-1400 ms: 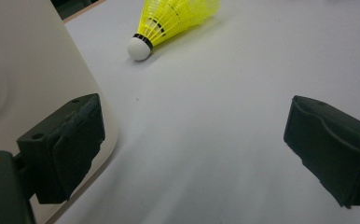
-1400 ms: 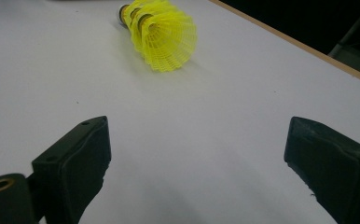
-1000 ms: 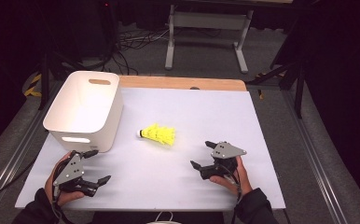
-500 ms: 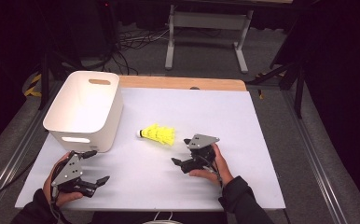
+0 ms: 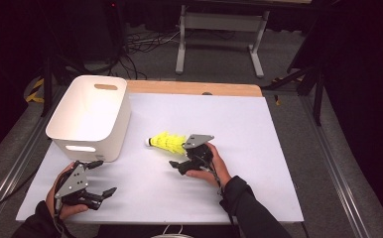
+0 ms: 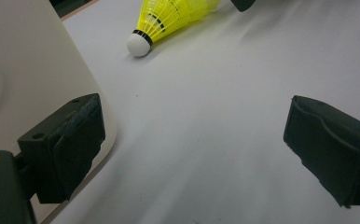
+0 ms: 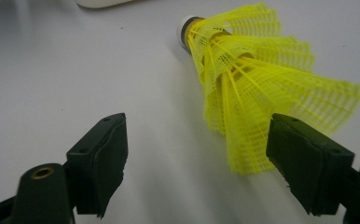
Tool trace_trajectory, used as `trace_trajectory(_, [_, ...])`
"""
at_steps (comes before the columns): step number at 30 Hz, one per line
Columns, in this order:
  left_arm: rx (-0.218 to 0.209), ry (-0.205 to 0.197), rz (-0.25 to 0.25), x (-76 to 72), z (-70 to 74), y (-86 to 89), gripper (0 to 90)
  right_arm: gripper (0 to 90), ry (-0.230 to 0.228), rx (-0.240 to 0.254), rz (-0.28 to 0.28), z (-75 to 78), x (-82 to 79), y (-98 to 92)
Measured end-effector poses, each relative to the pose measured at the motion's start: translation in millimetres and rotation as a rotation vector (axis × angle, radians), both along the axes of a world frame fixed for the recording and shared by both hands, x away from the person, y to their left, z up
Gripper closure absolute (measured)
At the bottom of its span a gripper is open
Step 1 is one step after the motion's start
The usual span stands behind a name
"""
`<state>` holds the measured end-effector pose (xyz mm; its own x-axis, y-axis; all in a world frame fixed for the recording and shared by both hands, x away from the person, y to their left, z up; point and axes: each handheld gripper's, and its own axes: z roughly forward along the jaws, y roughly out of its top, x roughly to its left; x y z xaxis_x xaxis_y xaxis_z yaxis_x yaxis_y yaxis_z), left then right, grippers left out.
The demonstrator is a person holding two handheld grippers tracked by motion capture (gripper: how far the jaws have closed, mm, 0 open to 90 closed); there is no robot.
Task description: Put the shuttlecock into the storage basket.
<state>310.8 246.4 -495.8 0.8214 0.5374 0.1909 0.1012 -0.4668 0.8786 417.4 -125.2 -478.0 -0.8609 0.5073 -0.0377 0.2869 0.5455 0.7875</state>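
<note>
Right gripper (image 5: 177, 161) slid left across desk (image 5: 259, 163) to shuttlecock (image 5: 167, 142) mid-desk; jaws just narrowing, wide apart, skirt partly between, ungripped. Left gripper (image 5: 105, 178) open, empty, near front-left corner. Grasp next.

hand-held gripper (image 6: 194, 154) jaws apart | shuttlecock (image 6: 169, 21) ahead | bin (image 6: 24, 70) left

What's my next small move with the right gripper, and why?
Probably ease the right gripper a little further forward over the yellow shuttlecock, then close. Its jaws have just been closing but remain apart, and only the skirt's edge lies between them, untouched.
</note>
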Motion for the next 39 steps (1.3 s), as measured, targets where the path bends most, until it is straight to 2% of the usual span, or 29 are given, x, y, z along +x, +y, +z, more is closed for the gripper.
trace_trajectory(2, [0.005,-0.004,-0.001,-0.3,0.0,0.4,6.1,22.2,0.009,-0.002,0.007,-1.4,2.8,10.2])
trace_trajectory(8, [-0.002,-0.002,-0.005,-1.5,-0.5,0.1,6.2,23.9,0.024,0.020,0.010,-1.2,7.9,23.4])
trace_trajectory(13, [0.007,-0.001,-0.005,-0.8,-0.8,-0.2,6.2,25.9,0.027,0.018,0.020,-2.3,9.9,30.9])
trace_trajectory(19, [0.014,0.004,-0.012,-1.1,-1.7,-2.3,6.3,29.0,0.038,0.027,-0.012,-3.1,14.4,35.7])
trace_trajectory(24, [0.018,0.003,-0.014,-1.1,-1.9,-3.0,6.3,33.9,0.035,0.056,-0.053,-0.6,20.2,41.3])
trace_trajectory(29, [0.020,0.004,-0.017,-1.8,-2.1,-3.0,6.3,47.8,0.013,0.046,-0.126,-0.4,27.8,45.9])
trace_trajectory(31, [0.019,0.004,-0.016,-1.7,-2.1,-3.0,6.3,59.2,0.001,0.030,-0.171,-0.5,33.1,49.4])
trace_trajectory(32, [0.019,0.004,-0.016,-1.8,-2.1,-3.1,6.3,59.2,0.001,0.030,-0.171,-0.5,33.1,49.4])
trace_trajectory(33, [0.020,0.004,-0.016,-1.8,-2.1,-3.1,6.3,68.0,-0.007,0.030,-0.192,-1.4,36.5,51.7])
trace_trajectory(35, [0.020,0.006,-0.016,-1.4,-2.4,-3.3,6.3,69.8,-0.008,0.026,-0.200,-1.8,38.2,52.9])
trace_trajectory(37, [0.020,0.009,-0.015,-1.2,-2.8,-3.5,6.3,77.1,-0.020,0.008,-0.209,-1.9,42.4,57.6])
trace_trajectory(39, [0.024,0.009,-0.016,-1.1,-2.9,-3.5,6.3,77.6,-0.025,0.003,-0.210,-1.7,43.2,59.4])
